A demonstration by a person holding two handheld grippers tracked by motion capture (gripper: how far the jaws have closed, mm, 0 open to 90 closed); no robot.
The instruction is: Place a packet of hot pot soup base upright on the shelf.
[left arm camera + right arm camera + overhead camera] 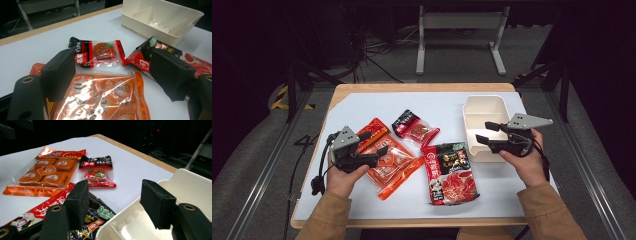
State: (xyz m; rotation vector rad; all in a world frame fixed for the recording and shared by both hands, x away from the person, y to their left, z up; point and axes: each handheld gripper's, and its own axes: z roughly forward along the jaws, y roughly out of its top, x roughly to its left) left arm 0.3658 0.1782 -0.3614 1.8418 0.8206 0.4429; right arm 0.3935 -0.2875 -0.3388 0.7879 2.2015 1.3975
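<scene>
Three snack packets lie on the white table sheet. An orange packet of wrapped cakes (392,162) (105,100) (47,172) is at the left. A small red and black packet (414,129) (100,52) (97,172) lies behind it, and a large red and black packet (449,172) (142,58) (97,215) is in the middle front. A cream divided container (484,102) (162,20) (120,220) stands at the right. My left gripper (378,141) (113,75) is open just over the orange packet's left end. My right gripper (482,132) (117,202) is open over the container's near left rim, holding nothing.
The white sheet covers a wooden table (422,87) whose edge shows at the back. A grey metal frame (459,30) and cables stand on the dark floor beyond. Metal rails run along both sides of the table.
</scene>
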